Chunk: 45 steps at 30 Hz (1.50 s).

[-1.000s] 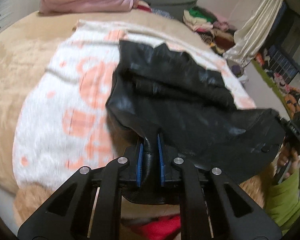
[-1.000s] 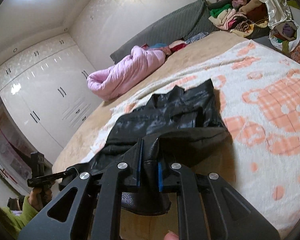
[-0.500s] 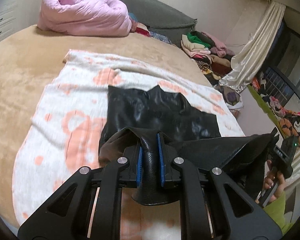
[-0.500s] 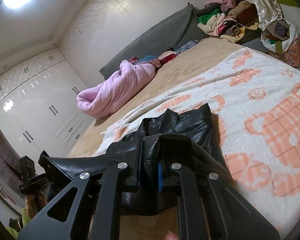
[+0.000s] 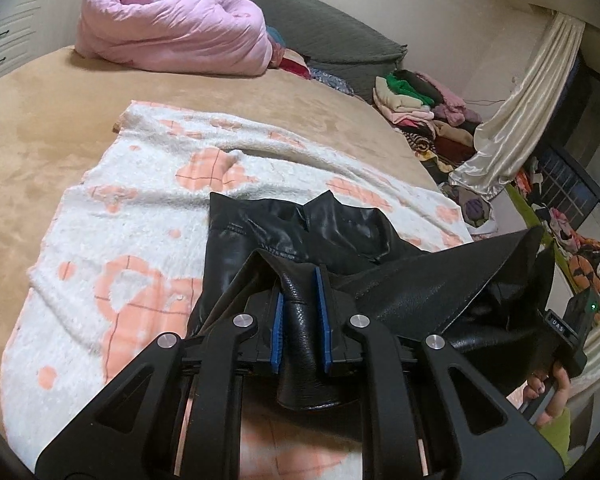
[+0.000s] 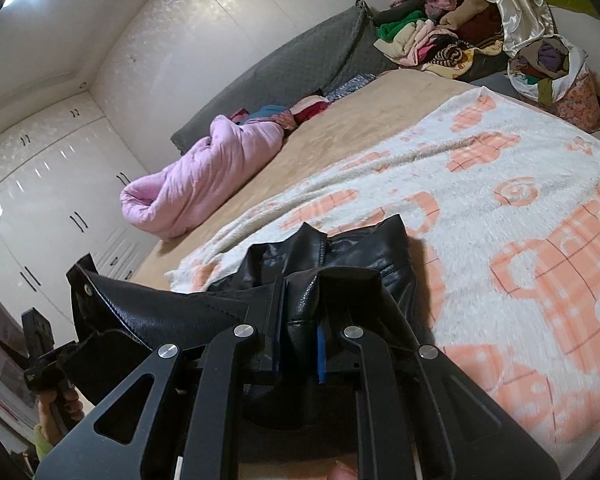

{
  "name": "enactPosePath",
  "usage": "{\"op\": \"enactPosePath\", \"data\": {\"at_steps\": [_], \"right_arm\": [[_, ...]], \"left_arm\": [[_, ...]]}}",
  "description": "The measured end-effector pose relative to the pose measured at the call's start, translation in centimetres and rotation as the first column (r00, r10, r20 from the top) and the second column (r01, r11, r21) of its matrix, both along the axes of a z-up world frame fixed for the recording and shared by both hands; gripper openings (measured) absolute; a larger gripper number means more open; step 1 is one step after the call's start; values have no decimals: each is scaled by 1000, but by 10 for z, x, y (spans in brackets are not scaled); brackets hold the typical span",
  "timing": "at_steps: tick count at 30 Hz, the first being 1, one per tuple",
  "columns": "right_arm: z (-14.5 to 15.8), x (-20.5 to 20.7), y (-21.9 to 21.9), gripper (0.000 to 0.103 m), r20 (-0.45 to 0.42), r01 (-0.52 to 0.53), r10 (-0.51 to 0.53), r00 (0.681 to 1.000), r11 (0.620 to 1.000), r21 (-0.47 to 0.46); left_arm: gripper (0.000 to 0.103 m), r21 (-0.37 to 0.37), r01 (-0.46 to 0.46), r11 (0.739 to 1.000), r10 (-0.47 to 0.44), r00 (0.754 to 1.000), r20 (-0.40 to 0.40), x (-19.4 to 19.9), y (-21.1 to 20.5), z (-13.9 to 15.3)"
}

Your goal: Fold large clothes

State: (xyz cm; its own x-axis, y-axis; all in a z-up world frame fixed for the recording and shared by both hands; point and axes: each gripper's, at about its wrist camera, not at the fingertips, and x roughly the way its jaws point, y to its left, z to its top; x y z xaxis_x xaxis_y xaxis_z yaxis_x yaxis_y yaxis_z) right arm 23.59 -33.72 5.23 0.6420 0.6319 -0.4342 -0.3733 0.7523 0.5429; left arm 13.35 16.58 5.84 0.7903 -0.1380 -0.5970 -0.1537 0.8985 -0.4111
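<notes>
Now both jaws pinch folds of the glossy black leather jacket above fluffy blanket.

Home bedroom: bed, wardrobe.

Bed viewed close from each wrist camera, angled downward along the jaws, black jacket, blanket and pink quilt shared by both views

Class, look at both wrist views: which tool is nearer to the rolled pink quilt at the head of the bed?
Left. The left tool, clamping the black leather garment, is on the rolled pink quilt's side of the bed; the right tool, gripping the garment's other end, is farther across.
</notes>
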Motion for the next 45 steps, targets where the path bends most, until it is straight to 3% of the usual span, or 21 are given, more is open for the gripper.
{"op": "enactPosePath", "data": {"at_steps": [12, 17, 21, 25, 30, 34, 37, 39, 45], "right_arm": [[-25, 44, 14, 13, -65, 32, -37, 997, 996, -82], [-41, 49, 18, 19, -60, 6, -12, 998, 994, -109], [-40, 47, 21, 30, -34, -15, 11, 999, 993, -117], [-35, 42, 17, 60, 4, -14, 15, 1000, 995, -94], [-23, 36, 3, 62, 68, 27, -22, 997, 996, -86], [-18, 31, 3, 65, 124, 56, -36, 992, 985, -163], [-17, 30, 8, 65, 148, 64, -32, 988, 974, -217], [-19, 30, 13, 65, 156, 63, -23, 987, 965, -254], [-33, 43, 36, 65, 141, 54, 7, 990, 904, -425]], "left_arm": [[9, 24, -42, 999, 42, 999, -17, 37, 13, -19], [11, -10, -55, 998, 55, 998, -19, 42, 25, -39], [14, -28, -46, 999, 45, 999, -15, 43, 27, -41], [20, -35, -34, 999, 34, 999, 12, 38, 24, -33], [25, -15, -21, 1000, 21, 999, 37, 33, 15, -24], [31, -17, -29, 999, 31, 997, 70, 27, 12, -18], [35, 27, -68, 997, 64, 990, 124, 18, 12, -7], [43, 43, -67, 997, 61, 990, 130, 17, 14, -4], [53, 130, -63, 989, 63, 998, 2, 40, 21, -30]]}}
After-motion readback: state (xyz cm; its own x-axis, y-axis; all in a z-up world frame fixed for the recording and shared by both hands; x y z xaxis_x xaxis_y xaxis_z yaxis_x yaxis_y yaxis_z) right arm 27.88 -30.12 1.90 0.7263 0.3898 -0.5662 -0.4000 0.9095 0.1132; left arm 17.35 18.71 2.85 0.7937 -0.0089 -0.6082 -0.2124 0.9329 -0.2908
